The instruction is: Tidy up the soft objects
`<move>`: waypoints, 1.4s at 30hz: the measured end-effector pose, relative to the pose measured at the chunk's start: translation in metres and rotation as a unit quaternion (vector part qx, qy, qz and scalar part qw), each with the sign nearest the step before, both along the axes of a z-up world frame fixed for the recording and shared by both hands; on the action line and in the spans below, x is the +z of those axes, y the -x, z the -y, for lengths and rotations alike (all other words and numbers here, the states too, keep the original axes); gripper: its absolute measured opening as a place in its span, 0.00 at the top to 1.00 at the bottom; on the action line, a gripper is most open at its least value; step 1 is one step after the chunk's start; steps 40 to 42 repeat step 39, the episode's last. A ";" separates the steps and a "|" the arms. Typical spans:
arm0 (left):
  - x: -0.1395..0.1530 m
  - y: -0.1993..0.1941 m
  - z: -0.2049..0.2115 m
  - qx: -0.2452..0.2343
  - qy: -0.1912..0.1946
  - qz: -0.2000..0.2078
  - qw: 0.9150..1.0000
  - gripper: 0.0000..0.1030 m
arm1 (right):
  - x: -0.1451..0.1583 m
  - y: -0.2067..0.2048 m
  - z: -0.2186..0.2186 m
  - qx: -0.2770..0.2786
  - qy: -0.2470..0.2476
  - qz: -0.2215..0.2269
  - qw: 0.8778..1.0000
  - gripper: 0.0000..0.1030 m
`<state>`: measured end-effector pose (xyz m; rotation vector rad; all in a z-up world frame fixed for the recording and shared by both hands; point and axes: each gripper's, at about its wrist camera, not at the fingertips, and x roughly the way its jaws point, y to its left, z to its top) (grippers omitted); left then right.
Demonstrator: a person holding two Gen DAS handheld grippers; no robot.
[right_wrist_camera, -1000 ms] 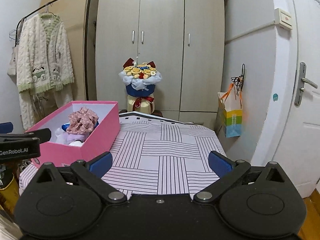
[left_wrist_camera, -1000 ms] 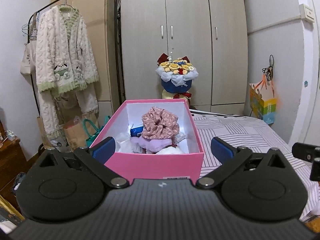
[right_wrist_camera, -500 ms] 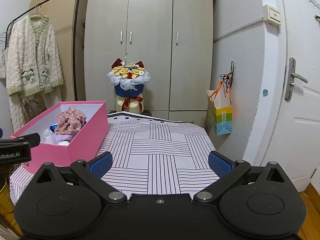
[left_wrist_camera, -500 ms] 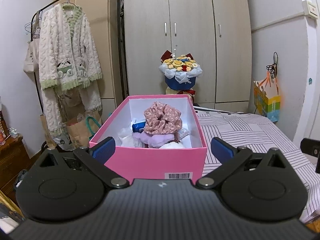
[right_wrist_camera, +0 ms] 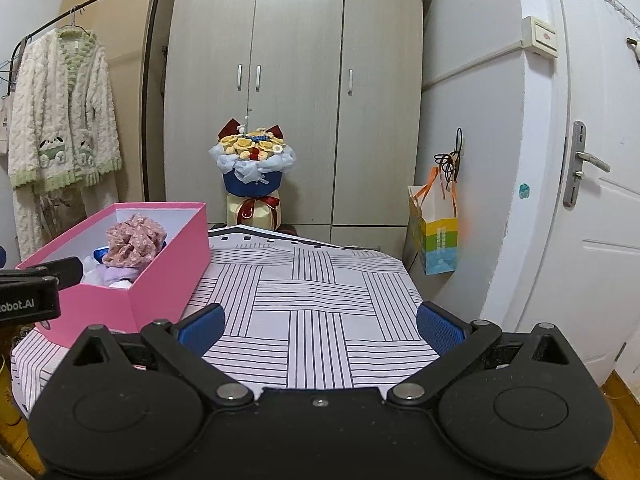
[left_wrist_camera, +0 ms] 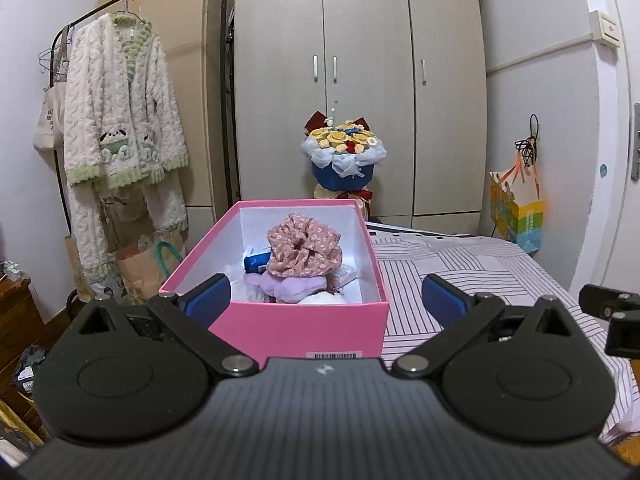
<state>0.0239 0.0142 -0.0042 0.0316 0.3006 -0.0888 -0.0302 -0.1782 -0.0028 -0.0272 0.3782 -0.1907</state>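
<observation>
A pink box point(left_wrist_camera: 304, 330) stands on the striped bedcover point(right_wrist_camera: 320, 300) at its left side. In it lie a pink floral scrunchie point(left_wrist_camera: 302, 246) on top, a lilac fluffy one point(left_wrist_camera: 296, 286) under it, and white and blue soft items. The box also shows in the right wrist view point(right_wrist_camera: 160, 276), with the scrunchie point(right_wrist_camera: 134, 240). My left gripper point(left_wrist_camera: 326, 298) is open and empty, just before the box's near wall. My right gripper point(right_wrist_camera: 320, 326) is open and empty over the bare bedcover, right of the box.
A wardrobe point(right_wrist_camera: 296, 92) stands behind the bed, with a flower bouquet point(right_wrist_camera: 254, 160) before it. A clothes rack with a fluffy cardigan point(left_wrist_camera: 120, 120) is at the left. A paper bag point(right_wrist_camera: 434, 236) hangs on the right wall by a white door point(right_wrist_camera: 600, 208).
Both grippers have pulled back and risen a little, so the box looks farther away. Both stay open and empty. The items in the box have not moved.
</observation>
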 end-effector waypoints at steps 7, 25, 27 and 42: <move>-0.005 -0.001 0.003 -0.009 -0.002 0.002 1.000 0.00 | -0.006 -0.003 -0.001 -0.001 0.007 0.007 1.000 0.00; -0.010 -0.004 -0.004 0.002 -0.004 0.002 1.000 0.00 | -0.003 0.000 -0.004 -0.008 0.021 0.009 1.000 0.00; -0.011 -0.005 -0.003 0.002 -0.007 0.003 1.000 0.00 | -0.003 -0.001 -0.004 -0.007 0.019 0.008 1.000 0.00; -0.010 -0.004 -0.005 0.006 -0.002 -0.001 1.000 0.00 | -0.005 -0.004 0.002 -0.016 0.010 -0.002 1.000 0.00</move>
